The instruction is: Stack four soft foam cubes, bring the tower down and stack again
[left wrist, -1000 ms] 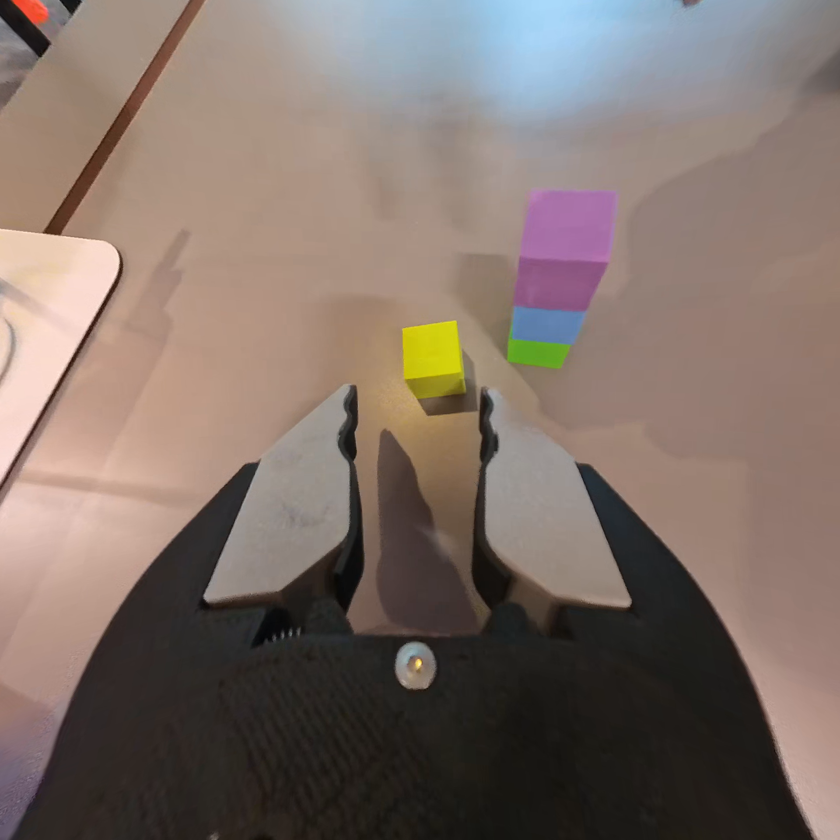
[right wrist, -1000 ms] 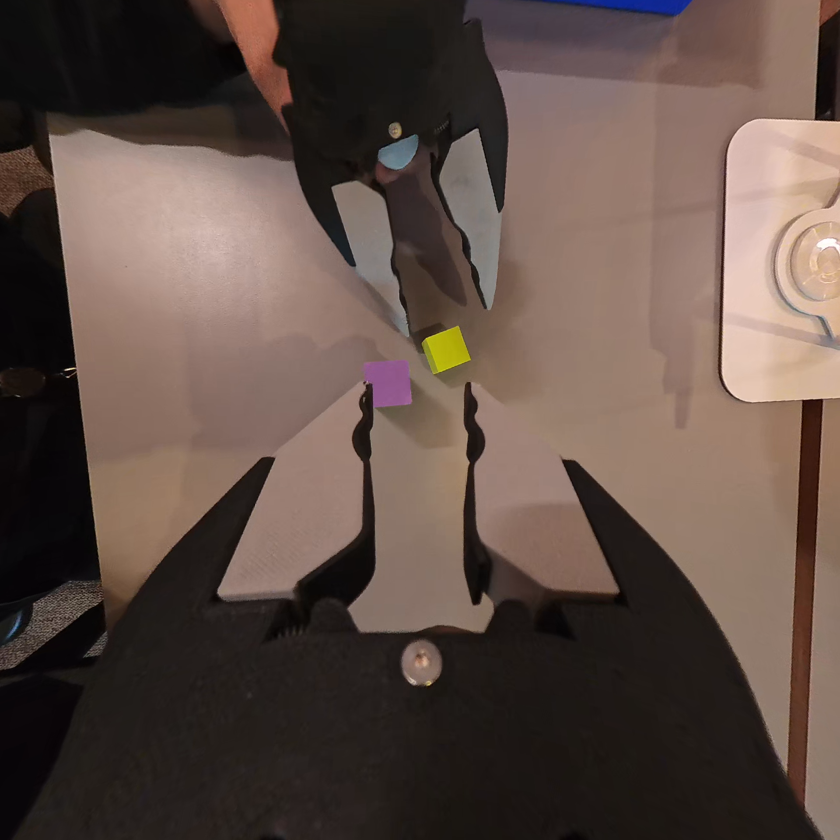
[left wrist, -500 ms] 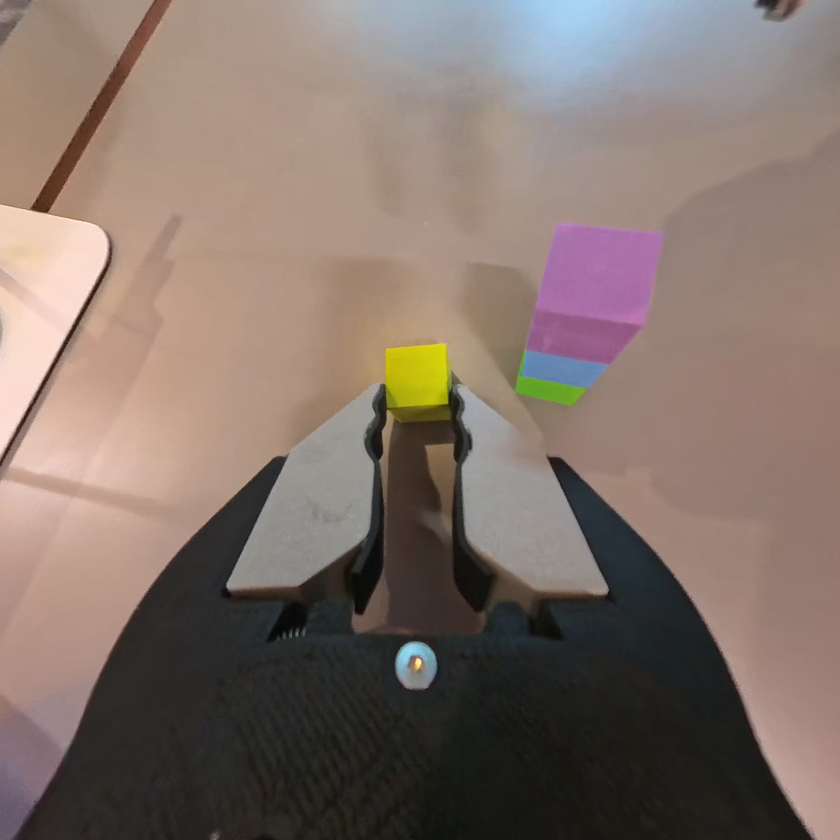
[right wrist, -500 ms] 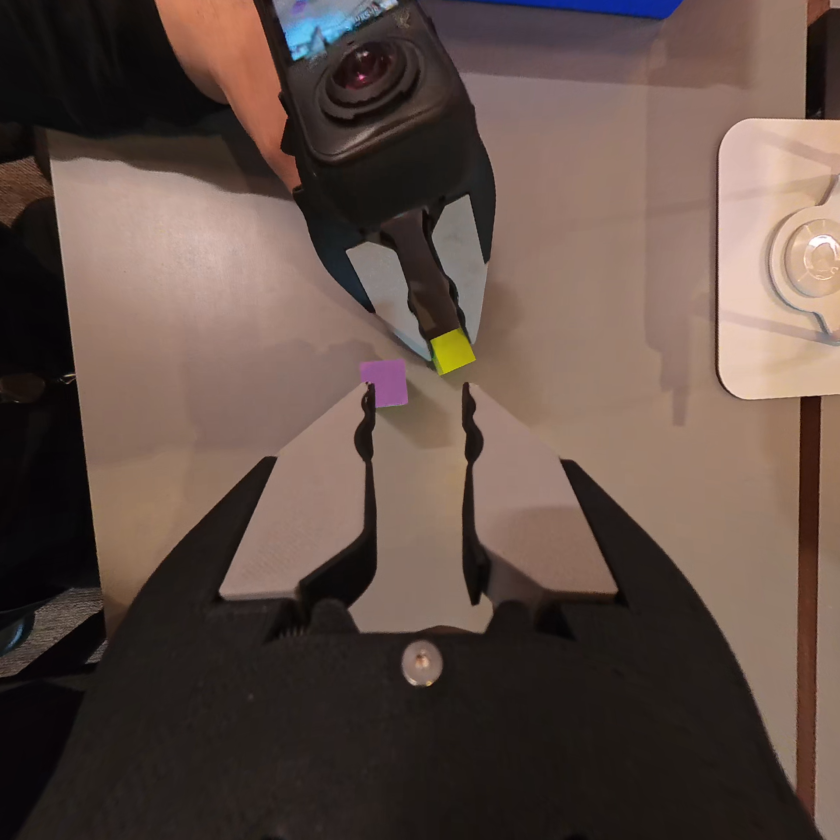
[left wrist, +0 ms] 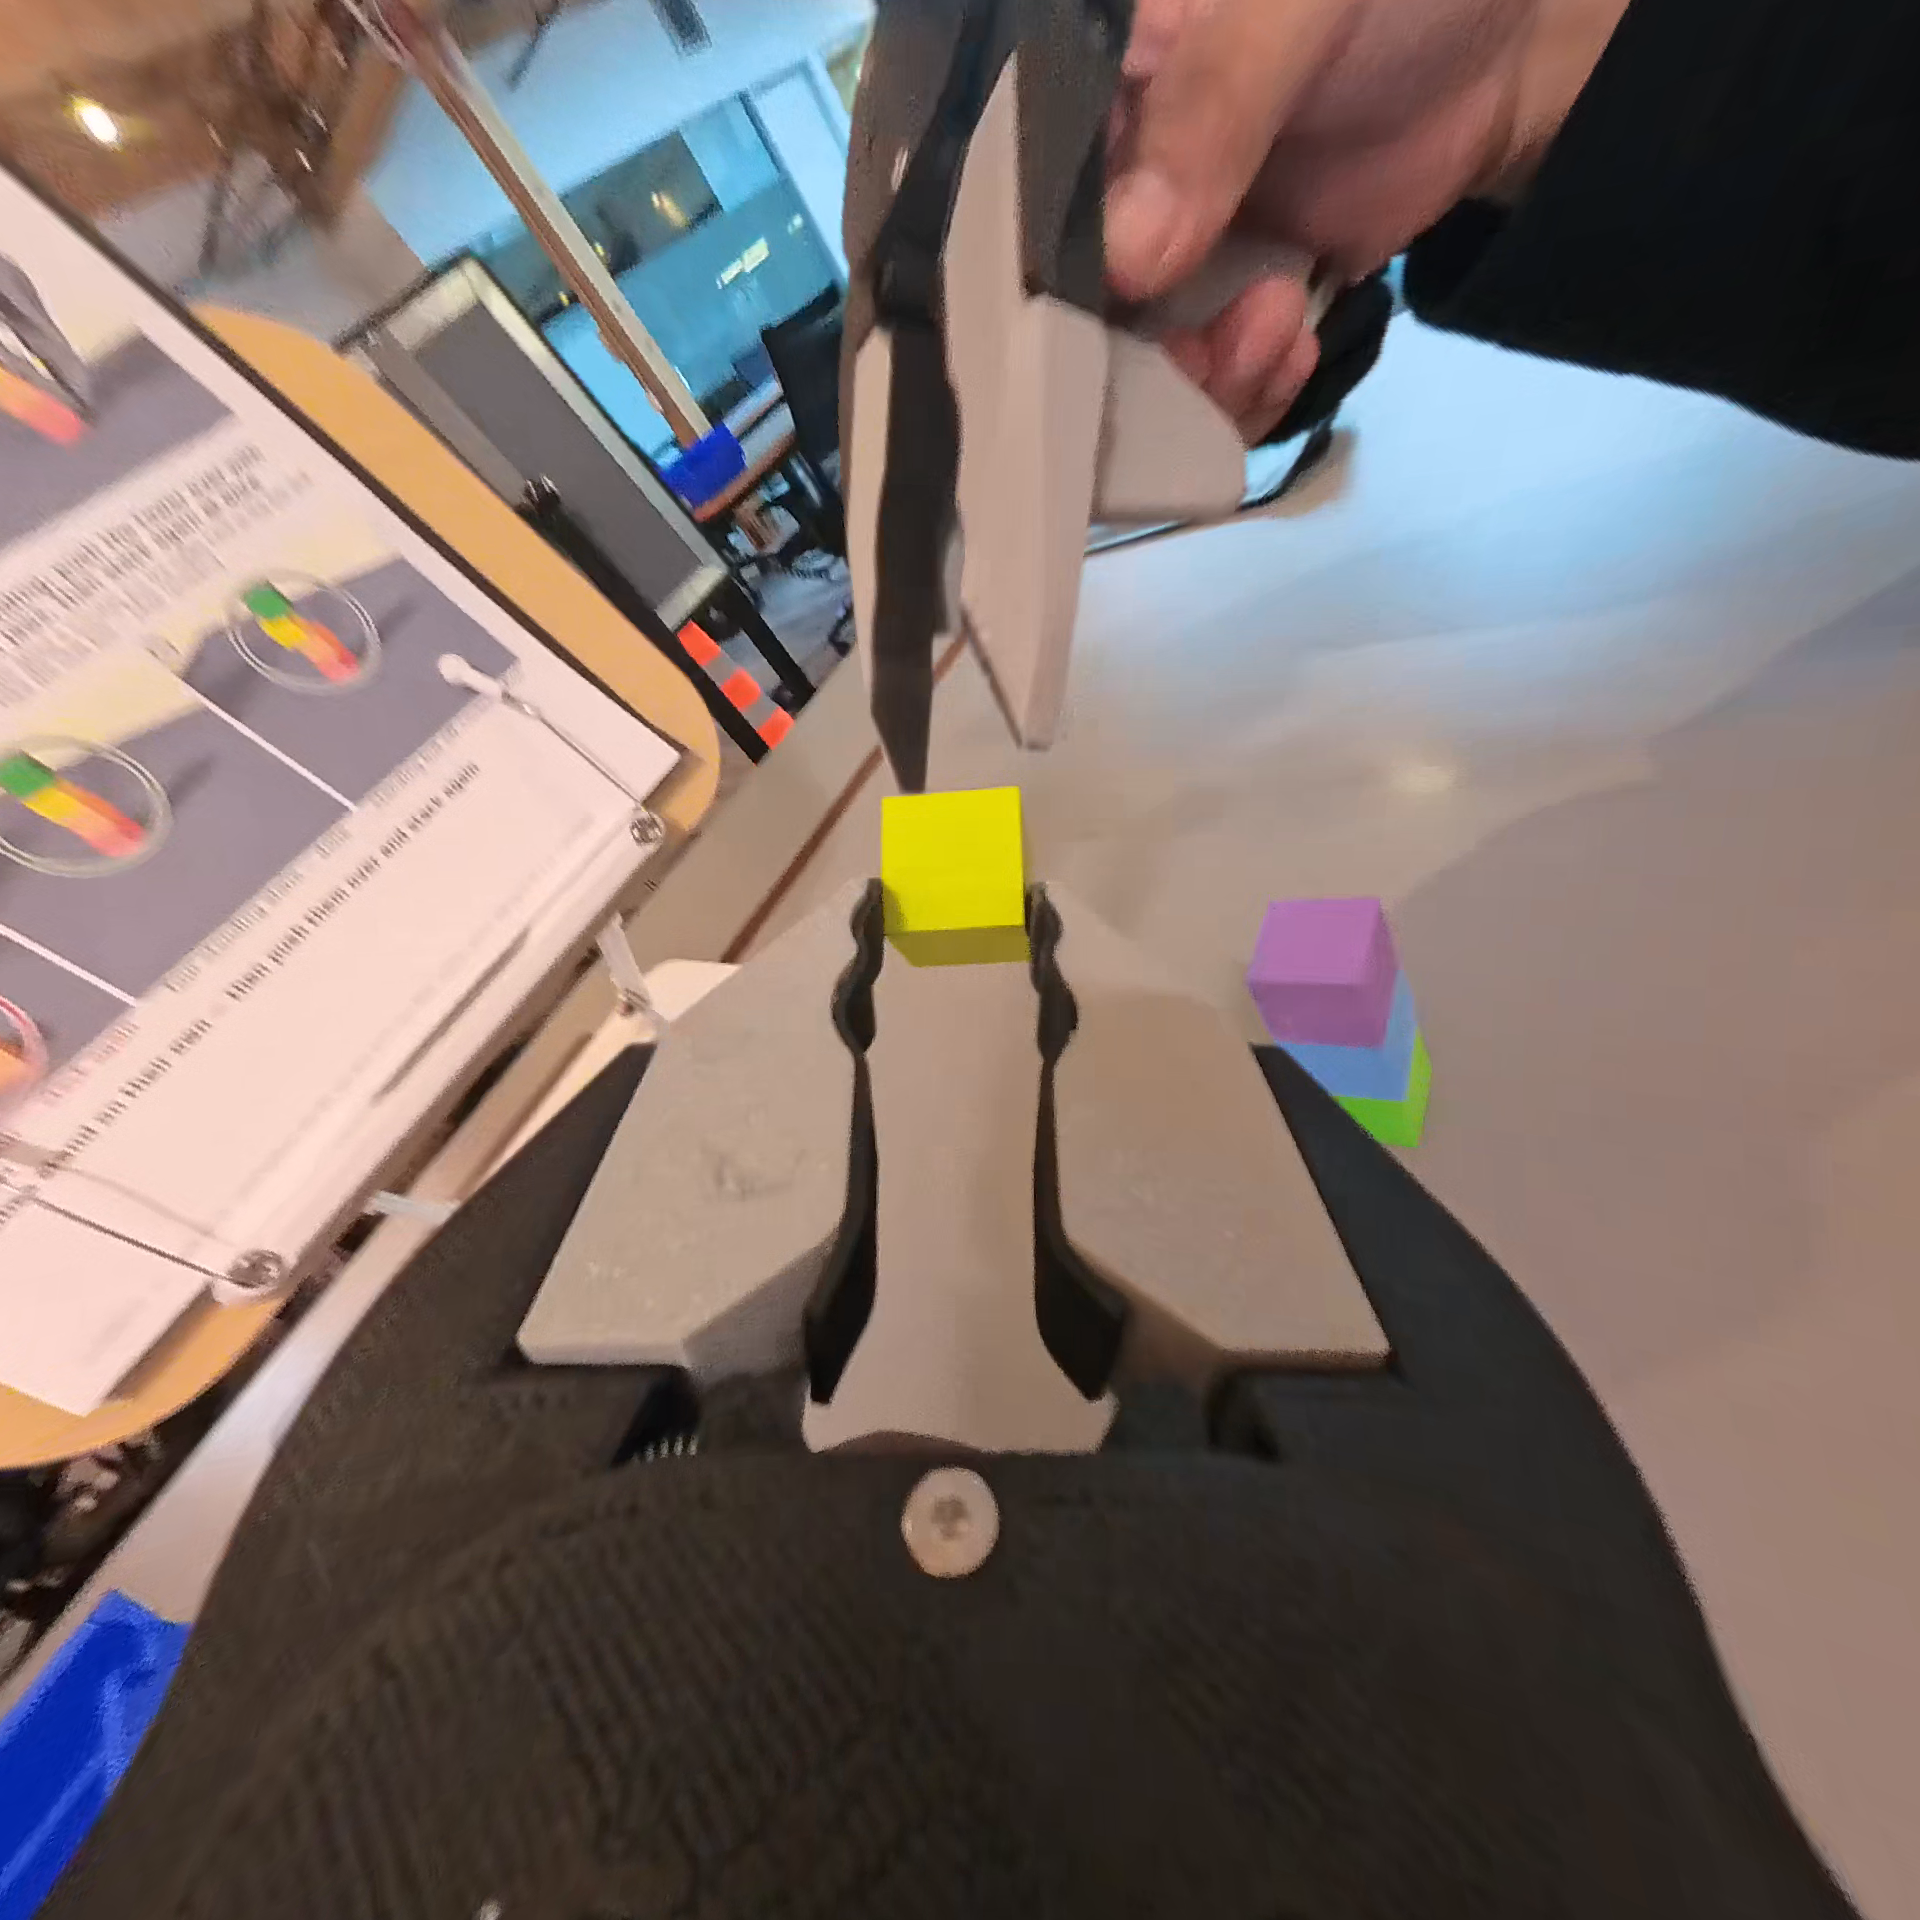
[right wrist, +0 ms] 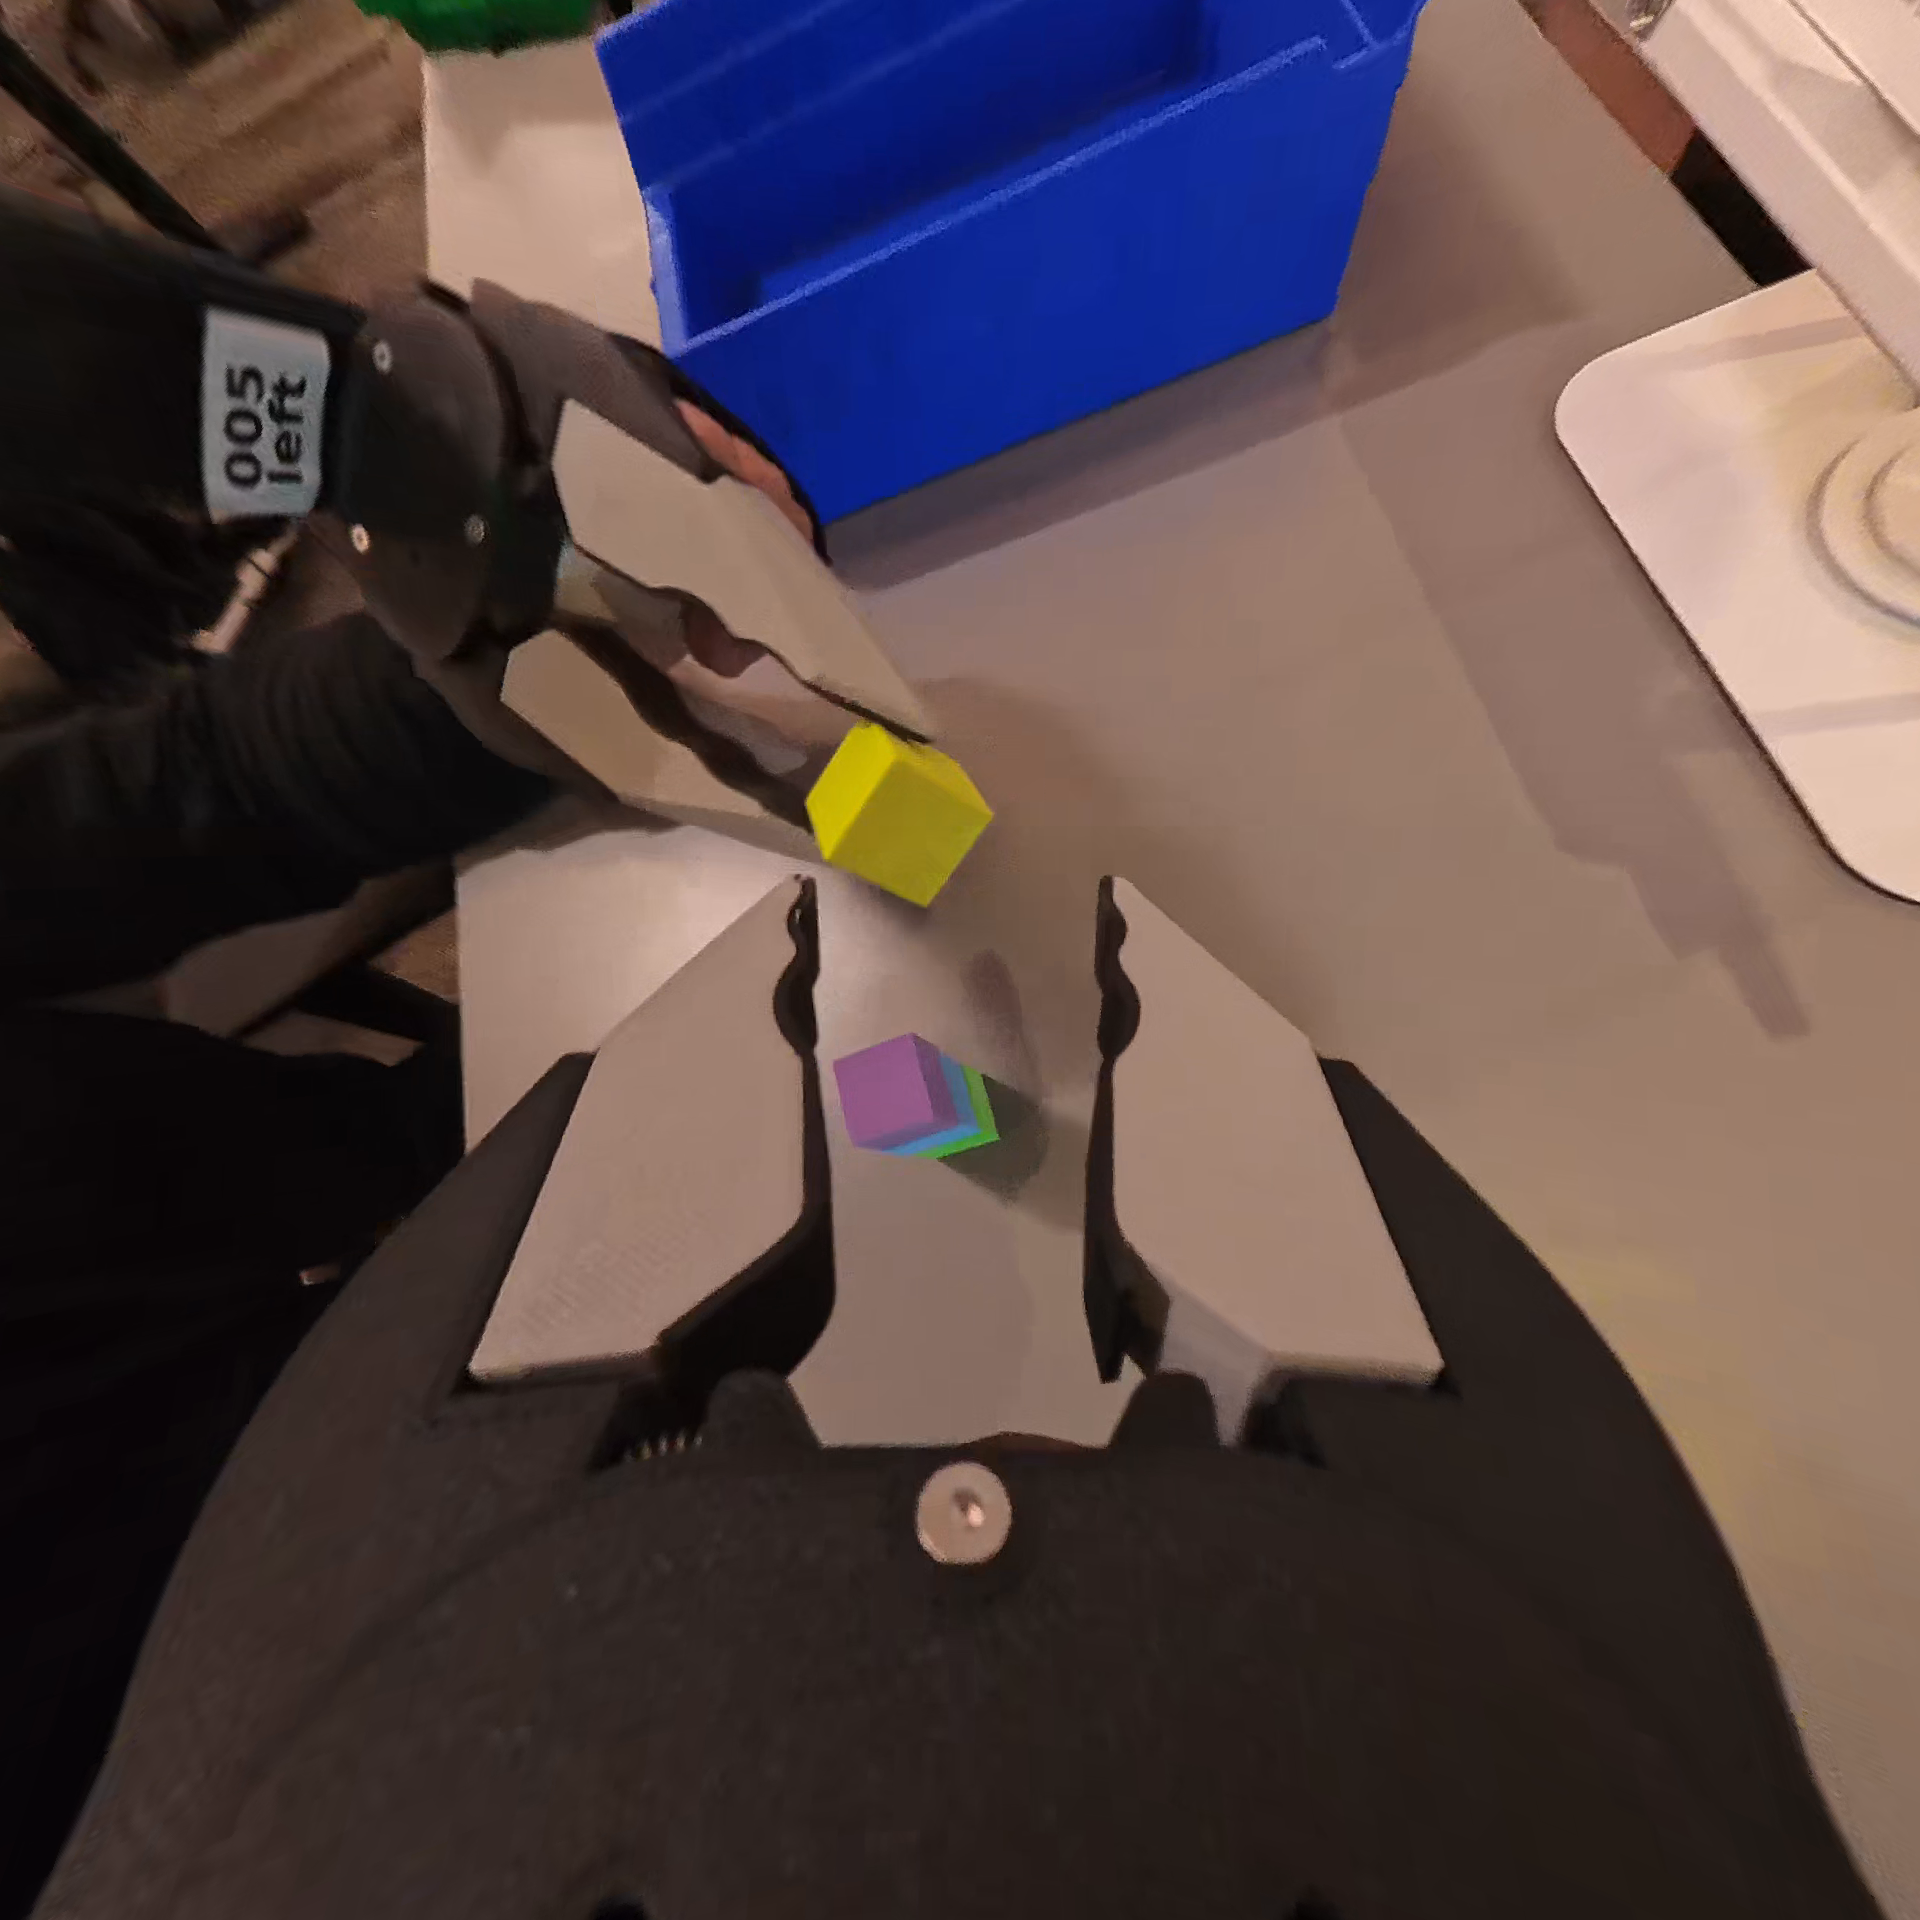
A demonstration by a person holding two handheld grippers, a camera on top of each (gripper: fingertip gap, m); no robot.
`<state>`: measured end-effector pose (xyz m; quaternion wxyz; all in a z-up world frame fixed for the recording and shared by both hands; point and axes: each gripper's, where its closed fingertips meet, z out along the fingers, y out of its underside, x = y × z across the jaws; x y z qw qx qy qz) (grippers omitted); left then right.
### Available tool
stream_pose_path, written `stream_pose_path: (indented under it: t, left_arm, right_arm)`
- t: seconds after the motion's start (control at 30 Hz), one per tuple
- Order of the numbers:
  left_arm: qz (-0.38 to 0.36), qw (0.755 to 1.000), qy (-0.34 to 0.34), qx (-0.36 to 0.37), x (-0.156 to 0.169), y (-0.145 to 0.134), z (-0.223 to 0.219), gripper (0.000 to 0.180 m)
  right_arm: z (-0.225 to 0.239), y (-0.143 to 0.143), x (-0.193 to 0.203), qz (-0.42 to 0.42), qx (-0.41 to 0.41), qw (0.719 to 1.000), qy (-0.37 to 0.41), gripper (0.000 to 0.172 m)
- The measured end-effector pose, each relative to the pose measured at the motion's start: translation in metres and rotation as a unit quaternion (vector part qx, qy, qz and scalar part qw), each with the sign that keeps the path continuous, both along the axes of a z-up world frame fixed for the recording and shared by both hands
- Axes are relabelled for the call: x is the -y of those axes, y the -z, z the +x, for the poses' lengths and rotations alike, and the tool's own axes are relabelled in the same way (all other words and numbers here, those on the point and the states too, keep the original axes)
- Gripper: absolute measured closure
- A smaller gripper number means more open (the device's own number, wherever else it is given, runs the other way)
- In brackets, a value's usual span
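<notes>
Holding the yellow cube (left wrist: pixel 952 871) in my left gripper (left wrist: pixel 954 914): both dark pads press on its sides at the very tips, jaws narrowed to cube width, most of the cube sticking out past the fingertips. From the right wrist view the same cube (right wrist: pixel 896 812) is clear of the table (right wrist: pixel 1351 831), lifted and tilted, pinched between the left gripper's two fingertips (right wrist: pixel 873 727).

My right gripper (right wrist: pixel 954 894) is wide open with nothing in it. Its fingers point down at the table and the three-cube stack (right wrist: pixel 912 1096) shows in the gap between them, far below, not touched by either pad. In the left wrist view the right gripper (left wrist: pixel 971 727) hangs just above and behind the yellow cube, fingers down, with a hand (left wrist: pixel 1299 177) on its grip.

Stack so far: purple cube (left wrist: pixel 1322 971) on top, blue cube (left wrist: pixel 1361 1060) in the middle, green cube (left wrist: pixel 1392 1107) at the bottom, standing on the table to the right of my left gripper's fingers. Slightly staggered, upper cubes offset from the green one. Yellow cube is near the stack but apart from it, higher up.

Around: blue bin (right wrist: pixel 997 239) at the far end of the table, white stand base (right wrist: pixel 1745 582) to the right, instruction sheet (left wrist: pixel 260 831) clipped up on the left side in the left wrist view.
</notes>
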<state>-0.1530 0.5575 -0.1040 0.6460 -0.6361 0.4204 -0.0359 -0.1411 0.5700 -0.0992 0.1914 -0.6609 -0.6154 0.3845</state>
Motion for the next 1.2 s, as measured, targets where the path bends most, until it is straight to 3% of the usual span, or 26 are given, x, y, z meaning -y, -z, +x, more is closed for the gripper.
stream_pose_path:
  t: [0.3, 0.4, 0.8, 1.2]
  left_arm:
    - [0.054, 0.997, -0.026, -0.047, 0.001, -0.006, 0.003, 0.155]
    - [0.054, 0.997, -0.031, -0.053, 0.0, -0.004, 0.003, 0.155]
    - [0.061, 0.994, -0.068, -0.061, -0.007, -0.005, -0.003, 0.155]
    - [0.035, 0.997, -0.059, -0.028, -0.006, -0.004, -0.006, 0.155]
  right_arm:
    - [-0.013, 0.003, 0.014, -0.054, -0.02, 0.998, -0.024, 0.122]
    - [-0.018, 0.0, 0.013, -0.061, -0.036, 0.997, -0.023, 0.142]
    - [-0.024, 0.001, 0.009, -0.1, -0.051, 0.994, -0.007, 0.144]
    - [-0.022, -0.004, 0.003, -0.055, -0.058, 0.997, 0.0, 0.145]
